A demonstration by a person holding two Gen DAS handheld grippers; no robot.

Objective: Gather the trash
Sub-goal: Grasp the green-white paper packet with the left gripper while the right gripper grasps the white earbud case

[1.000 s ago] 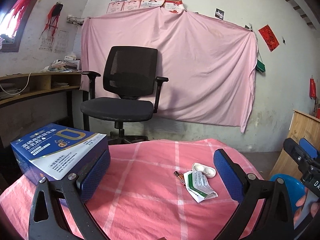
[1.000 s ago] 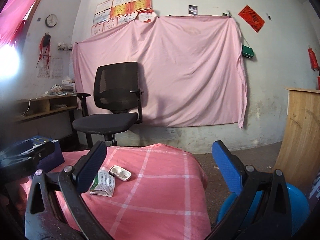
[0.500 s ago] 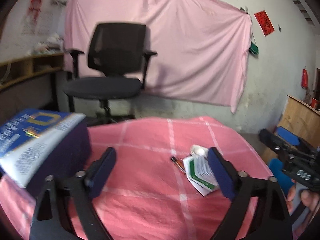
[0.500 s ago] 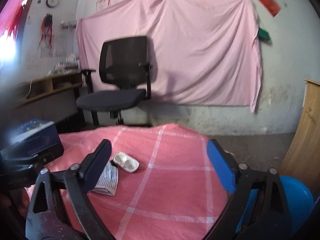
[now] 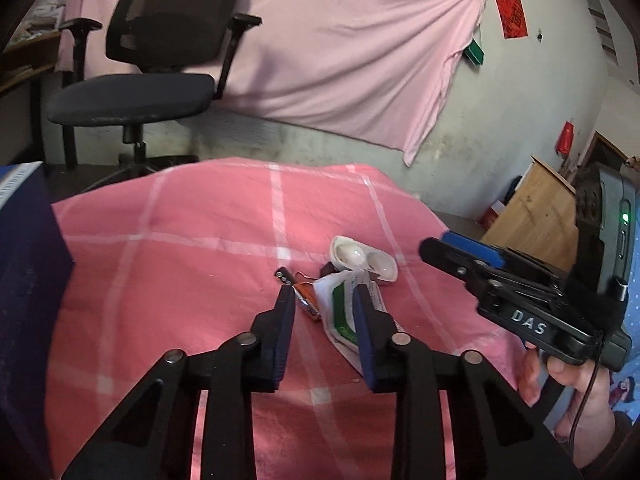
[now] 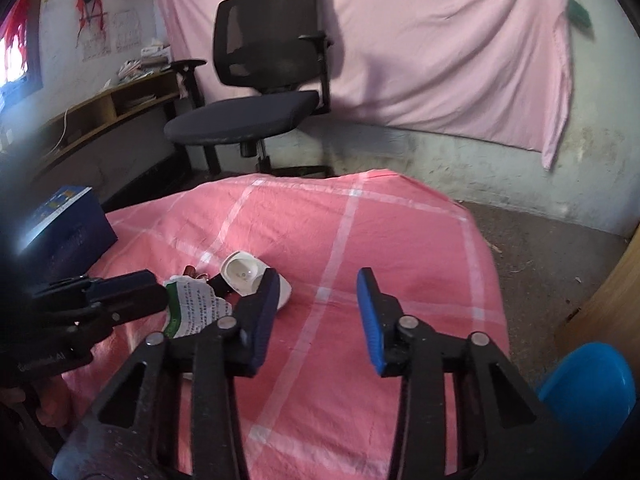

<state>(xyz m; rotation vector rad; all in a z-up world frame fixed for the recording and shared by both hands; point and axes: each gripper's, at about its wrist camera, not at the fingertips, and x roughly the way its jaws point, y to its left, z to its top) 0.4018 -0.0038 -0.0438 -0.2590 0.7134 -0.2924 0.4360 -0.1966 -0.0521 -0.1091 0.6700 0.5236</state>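
Trash lies on the pink checked tablecloth (image 5: 200,240): a white and green paper wrapper (image 5: 340,308), a small brown vial (image 5: 304,300) and a white plastic blister tray (image 5: 362,258). My left gripper (image 5: 323,302) is low over the wrapper and vial, its jaws partly closed around them but not gripping. My right gripper (image 6: 318,284) is open and empty, just right of the blister tray (image 6: 250,272) and the wrapper (image 6: 192,308). It also shows at the right of the left wrist view (image 5: 472,252).
A blue box (image 6: 60,224) stands at the table's left edge. A black office chair (image 6: 260,92) stands behind the table before a pink sheet. A blue bin (image 6: 588,392) sits on the floor at the right, next to a wooden cabinet (image 5: 536,216).
Both grippers have moved forward and down toward the trash. The left jaws have narrowed around the wrapper and vial. The right gripper has narrowed a little.
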